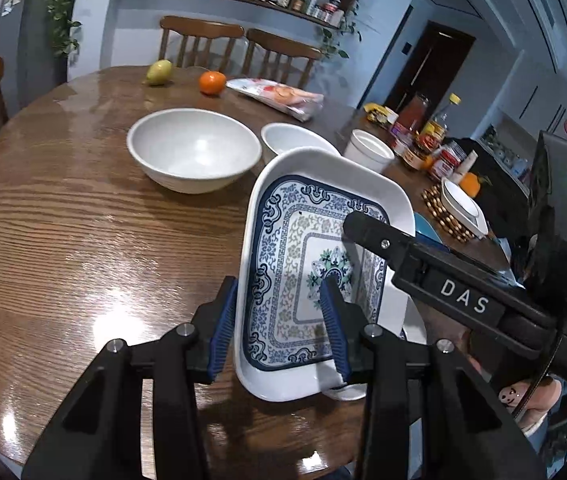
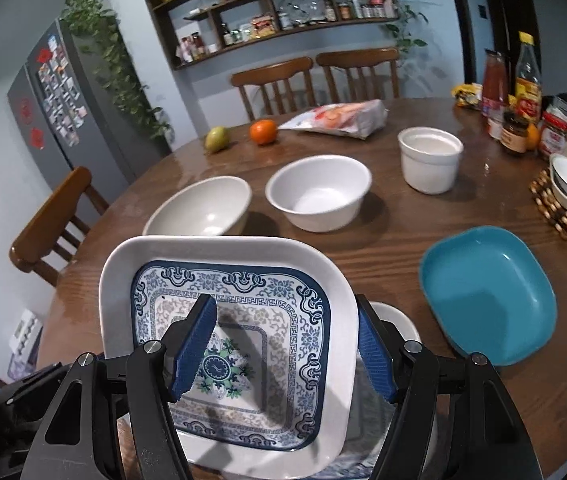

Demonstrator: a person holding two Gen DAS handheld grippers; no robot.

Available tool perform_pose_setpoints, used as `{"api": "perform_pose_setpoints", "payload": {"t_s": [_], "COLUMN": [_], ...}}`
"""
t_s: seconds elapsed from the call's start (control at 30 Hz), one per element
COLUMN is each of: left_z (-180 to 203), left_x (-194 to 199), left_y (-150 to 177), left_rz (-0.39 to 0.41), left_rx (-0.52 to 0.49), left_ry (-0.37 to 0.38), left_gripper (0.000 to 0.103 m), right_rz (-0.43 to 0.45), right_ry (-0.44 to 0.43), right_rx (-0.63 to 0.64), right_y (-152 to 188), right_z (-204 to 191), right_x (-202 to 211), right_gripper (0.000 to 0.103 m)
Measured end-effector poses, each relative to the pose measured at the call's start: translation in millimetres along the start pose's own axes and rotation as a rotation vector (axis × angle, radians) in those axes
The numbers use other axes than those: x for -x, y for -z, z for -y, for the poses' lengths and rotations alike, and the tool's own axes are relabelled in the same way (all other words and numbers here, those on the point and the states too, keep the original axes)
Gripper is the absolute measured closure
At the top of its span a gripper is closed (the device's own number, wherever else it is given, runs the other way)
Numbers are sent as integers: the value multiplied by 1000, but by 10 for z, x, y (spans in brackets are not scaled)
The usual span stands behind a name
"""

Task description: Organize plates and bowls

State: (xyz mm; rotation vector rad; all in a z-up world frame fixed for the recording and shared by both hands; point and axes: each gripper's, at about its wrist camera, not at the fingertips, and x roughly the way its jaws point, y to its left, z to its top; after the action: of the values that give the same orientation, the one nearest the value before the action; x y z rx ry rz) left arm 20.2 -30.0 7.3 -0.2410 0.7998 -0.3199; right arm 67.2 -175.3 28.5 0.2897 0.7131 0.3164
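Right wrist: both tools (image 2: 283, 344) clamp the patterned plate (image 2: 243, 280), hiding another dish (image 2: 397, 324) beneath.

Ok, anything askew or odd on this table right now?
Yes: the patterned rectangular plate is tilted up off the table, pinched along opposite rims by both claws, left claw and right claw. A second white dish sits beneath it. No spills or breakage show; the white bowls stand upright.
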Motion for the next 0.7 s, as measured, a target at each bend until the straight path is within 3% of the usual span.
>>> {"api": "perform_pose_setpoints", "payload": {"t_s": [0.33,0.7], "left_z": [341,424], "left_x": [-185,-377], "left_y": [99,162], "left_rz": [-62,-146], "left_rx": [-87,-99], "left_ry": [36,73], "left_gripper": [64,64], "right_rz": [-8,-41], "right_ry": [77,104], "right_rx": [-46,-93], "right_y": [52,109], "right_z": [356,592], "right_x": [11,-138], "right_gripper": [32,32]}}
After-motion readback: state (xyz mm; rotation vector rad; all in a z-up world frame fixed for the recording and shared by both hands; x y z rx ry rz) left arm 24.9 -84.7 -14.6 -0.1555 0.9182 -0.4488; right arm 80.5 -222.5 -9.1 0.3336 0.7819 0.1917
